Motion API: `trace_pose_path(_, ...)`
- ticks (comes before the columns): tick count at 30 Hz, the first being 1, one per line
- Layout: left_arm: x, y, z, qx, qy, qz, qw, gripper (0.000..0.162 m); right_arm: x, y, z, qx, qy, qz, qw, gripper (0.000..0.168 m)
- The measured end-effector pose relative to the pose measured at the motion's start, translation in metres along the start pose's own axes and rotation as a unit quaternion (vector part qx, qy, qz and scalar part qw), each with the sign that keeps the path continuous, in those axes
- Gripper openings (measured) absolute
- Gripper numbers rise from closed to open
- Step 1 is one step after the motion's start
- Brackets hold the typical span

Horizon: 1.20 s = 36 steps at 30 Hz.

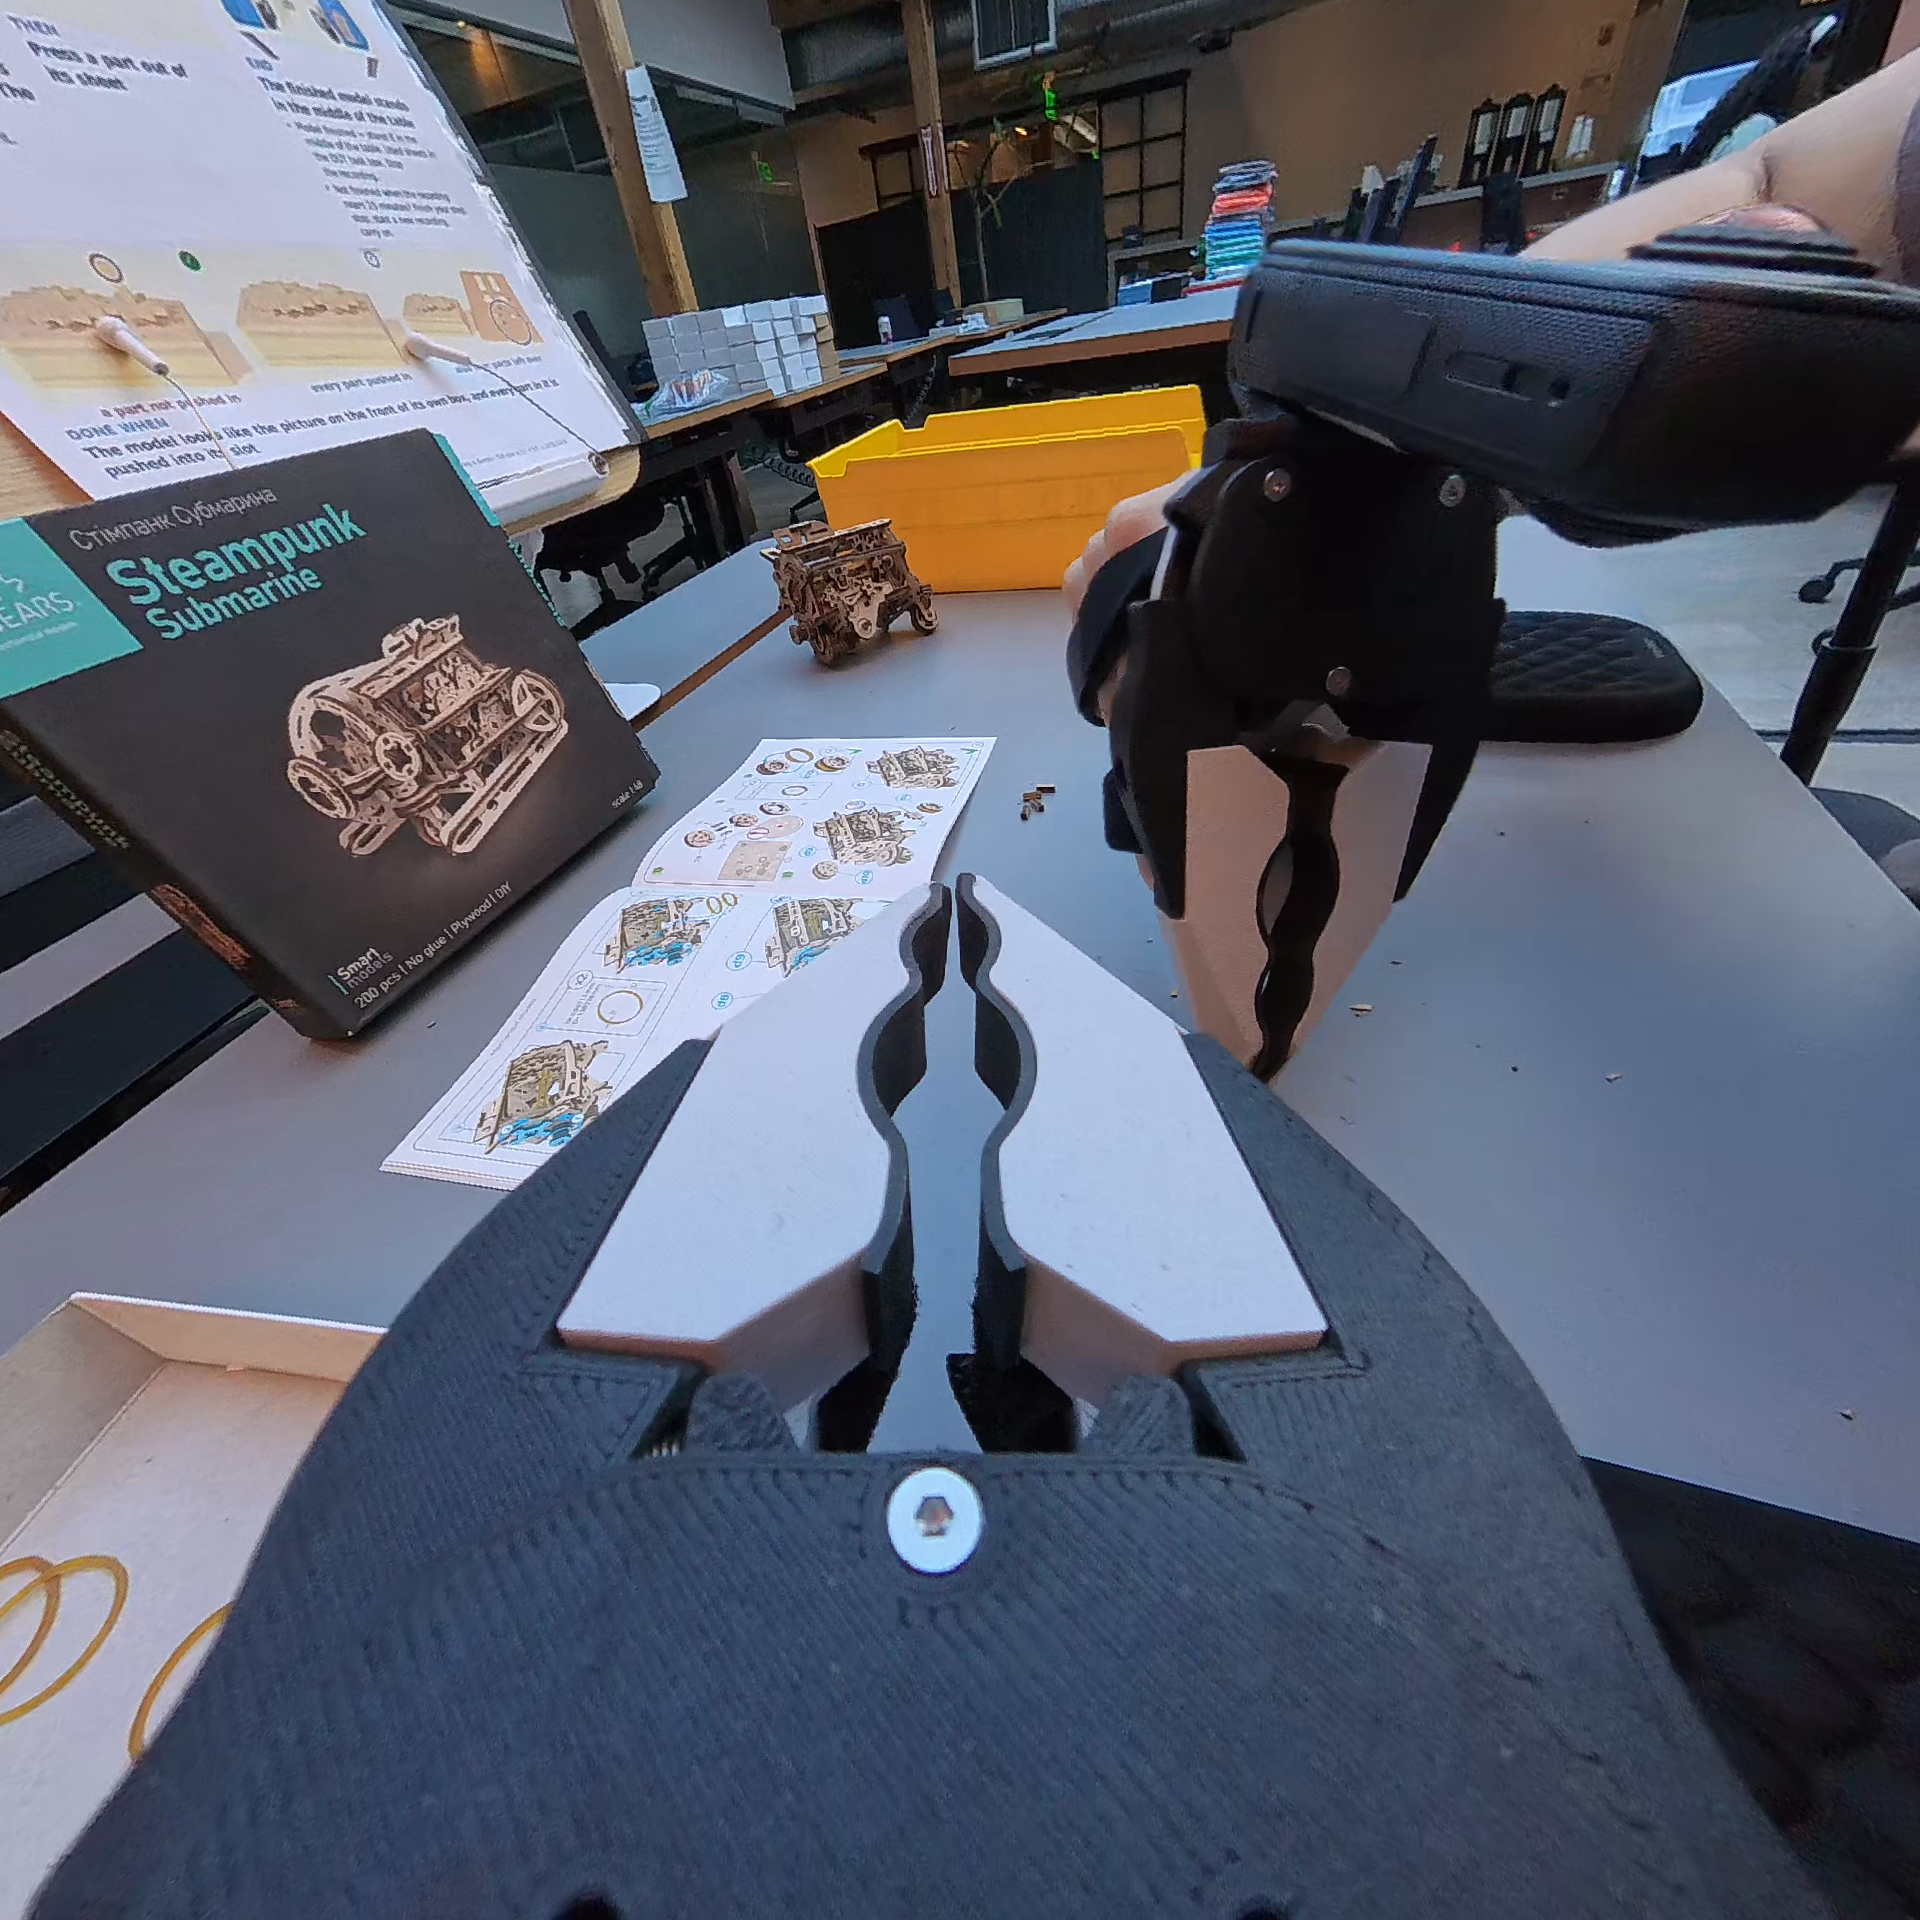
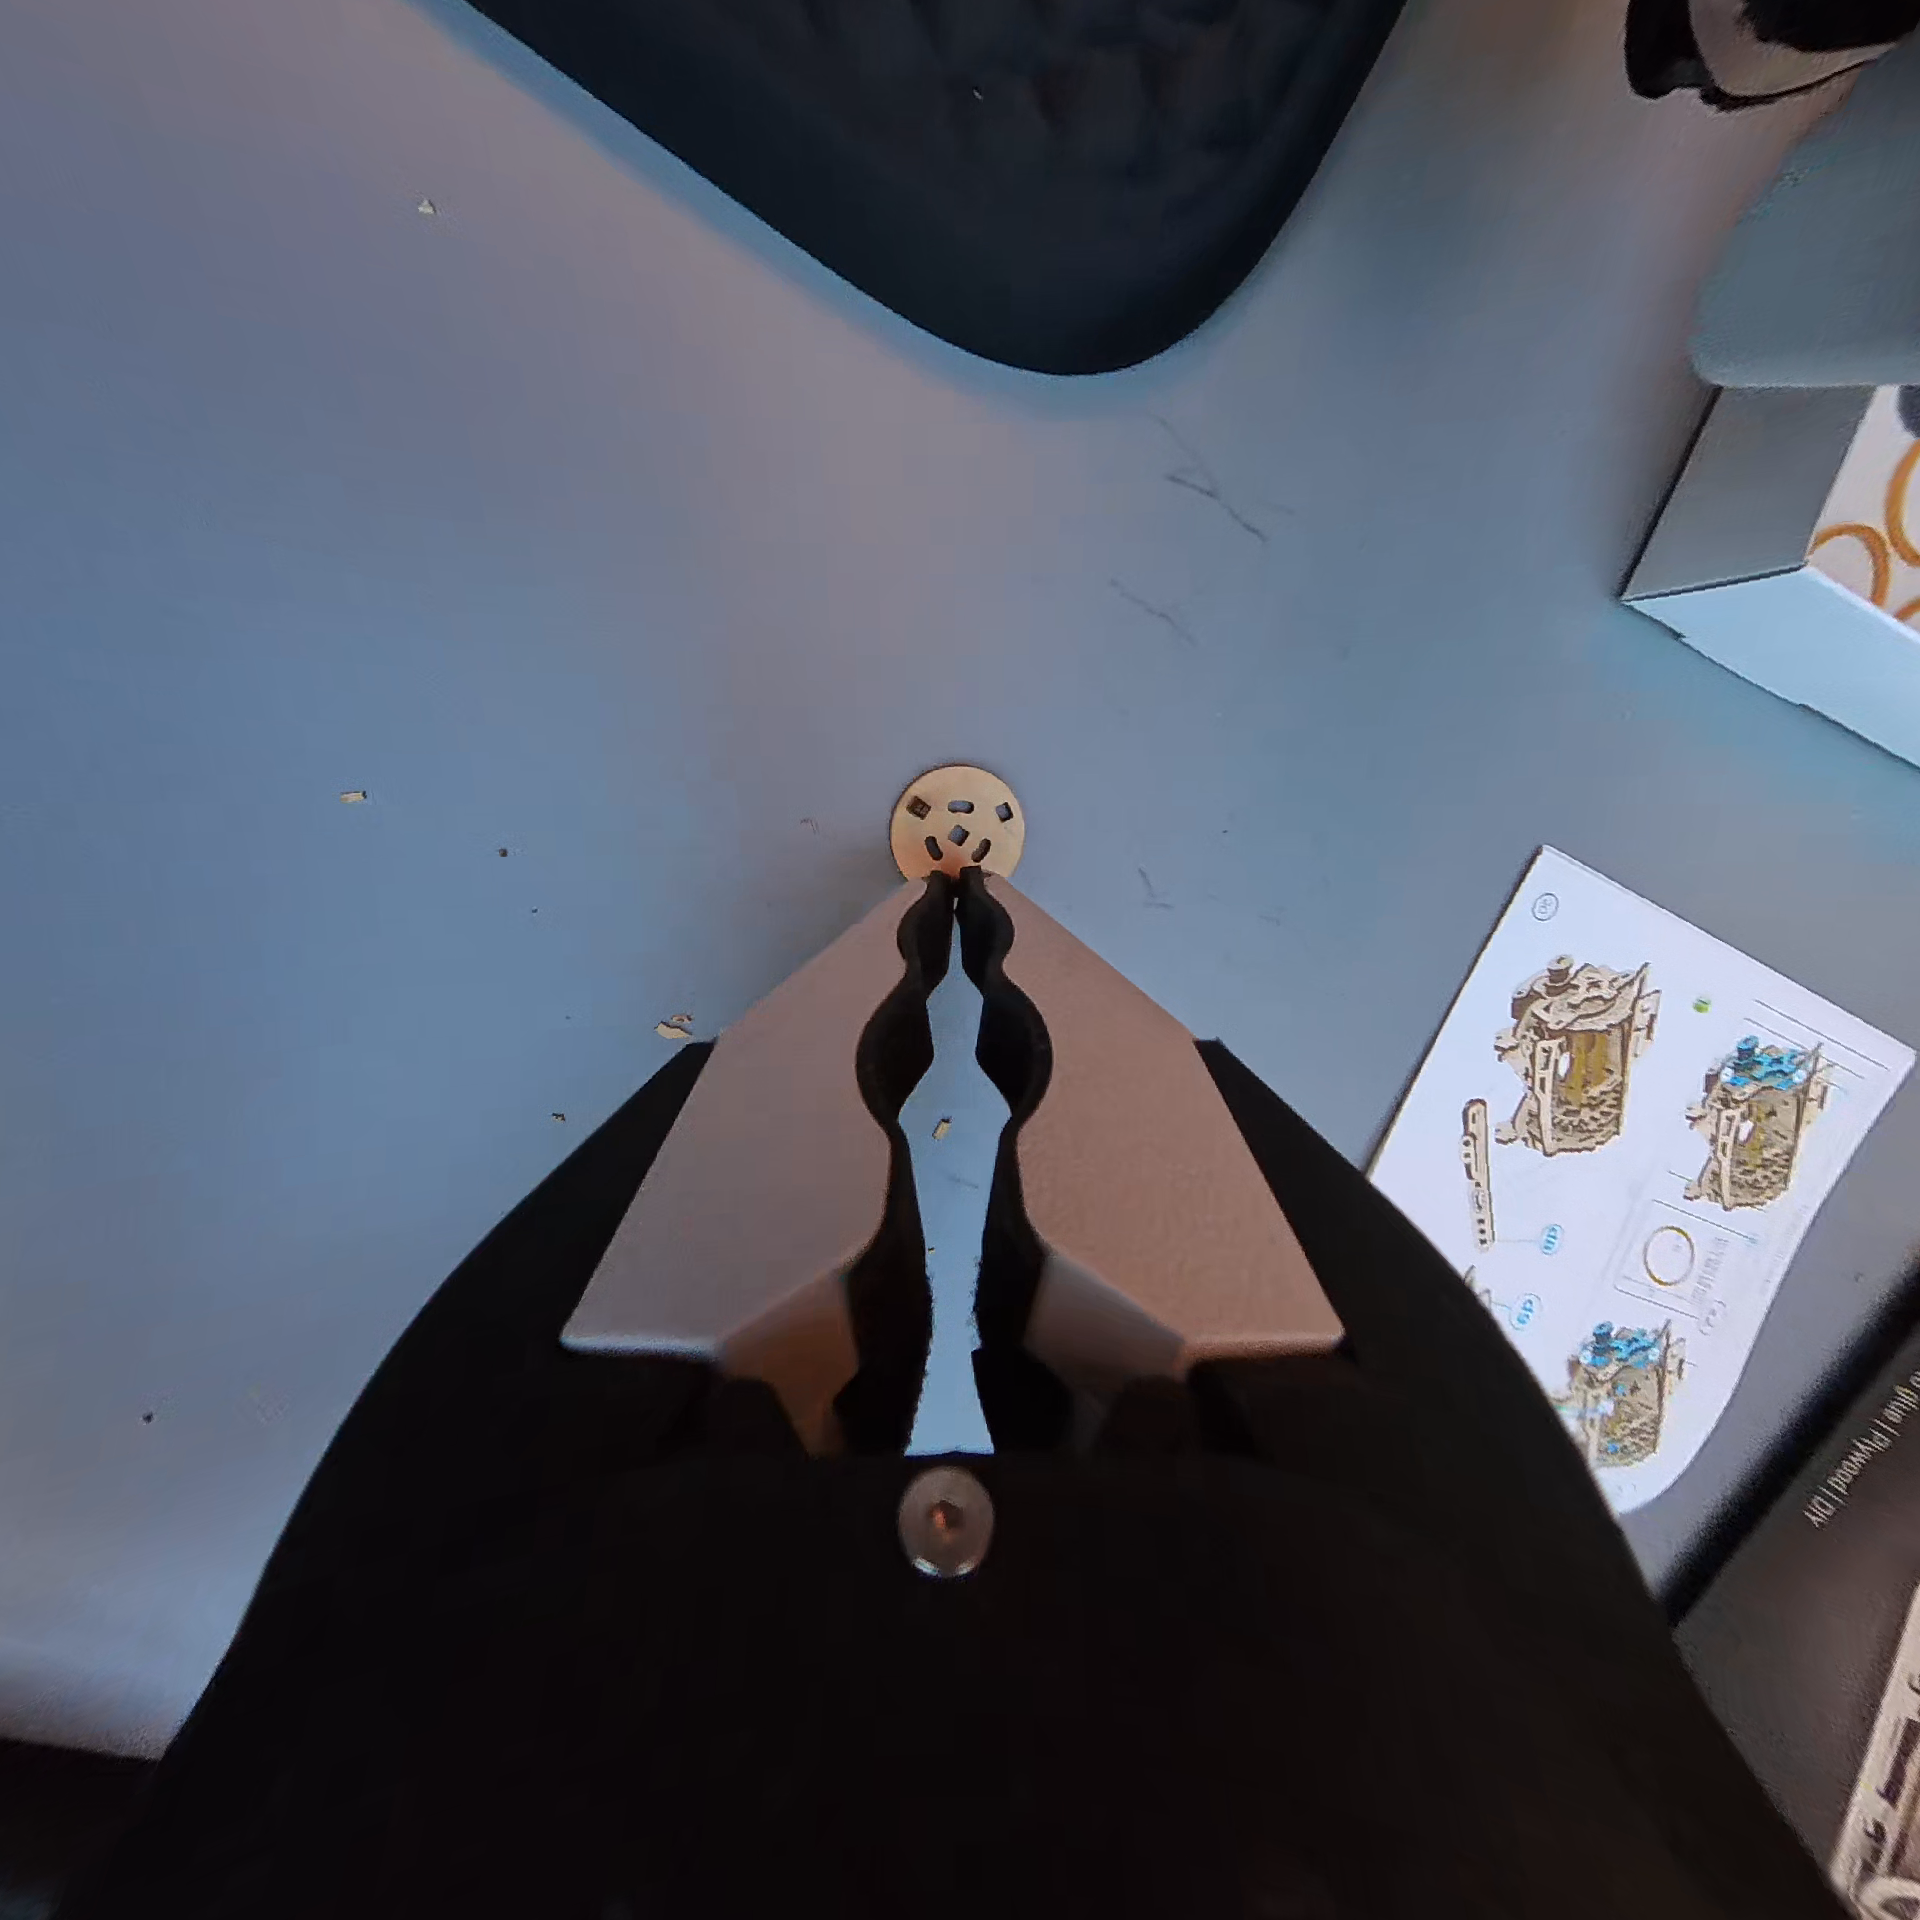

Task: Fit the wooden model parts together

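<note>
A small round wooden disc (image 2: pixel 957 816) with several cut-out holes lies flat on the grey table (image 2: pixel 416 623). My right gripper (image 2: pixel 956 883) points down at the table, jaws shut, with its tips touching the disc's near edge and not pinching it. The right gripper also shows in the left wrist view (image 1: pixel 1273 1055), tips on the table; the disc is hidden there. My left gripper (image 1: pixel 953 894) is shut and empty, hovering above the table. A partly built wooden model (image 1: pixel 847 587) stands farther back.
An open instruction booklet (image 1: pixel 727 935) lies beside the model's dark box (image 1: pixel 312 727). A yellow bin (image 1: pixel 1008 488) stands behind the model. A white tray with rubber bands (image 1: pixel 104 1558) sits near left. A black pad (image 2: pixel 987 156) lies beyond the disc. Wood crumbs dot the table.
</note>
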<state>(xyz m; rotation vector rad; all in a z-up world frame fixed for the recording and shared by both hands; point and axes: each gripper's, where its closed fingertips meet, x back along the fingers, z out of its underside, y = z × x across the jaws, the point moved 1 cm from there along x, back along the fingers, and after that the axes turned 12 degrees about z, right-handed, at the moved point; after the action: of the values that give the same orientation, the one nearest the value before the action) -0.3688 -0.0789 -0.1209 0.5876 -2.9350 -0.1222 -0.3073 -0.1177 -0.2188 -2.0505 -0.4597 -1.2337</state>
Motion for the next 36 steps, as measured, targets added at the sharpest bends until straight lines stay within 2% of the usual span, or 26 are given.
trace_pose_path(13,-0.0006,-0.0019,-0.0008,-0.004,0.003,0.002,1.000,0.000,-0.0012,-0.0020,0.0001,-0.001,0.024,-0.133,0.991,0.001)
trace_pose_path(15,-0.0007,-0.0024,-0.0011,-0.005,0.004,0.003,1.000,0.000,-0.0013,-0.0019,0.0001,-0.005,0.023,-0.127,0.992,0.001)
trace_pose_path(20,0.0011,-0.0006,-0.0024,-0.003,-0.002,0.000,1.000,0.000,-0.0009,-0.0006,0.0003,0.038,0.039,-0.021,0.998,0.001)
trace_pose_path(23,0.0004,-0.0006,-0.0011,-0.002,0.000,0.001,1.000,0.000,-0.0007,0.0002,0.0003,0.040,0.041,0.014,0.998,0.001)
trace_pose_path(31,-0.0018,-0.0015,0.0023,0.000,0.006,0.004,1.000,0.000,-0.0020,-0.0015,0.0005,-0.014,0.031,-0.113,0.993,0.001)
trace_pose_path(33,-0.0011,-0.0009,0.0022,0.001,0.005,0.003,1.000,0.000,-0.0020,-0.0012,0.0005,-0.008,0.042,-0.110,0.993,0.001)
trace_pose_path(36,-0.0003,-0.0004,0.0012,0.000,0.002,0.001,1.000,0.000,-0.0018,-0.0005,0.0005,0.017,0.045,-0.048,0.998,0.001)
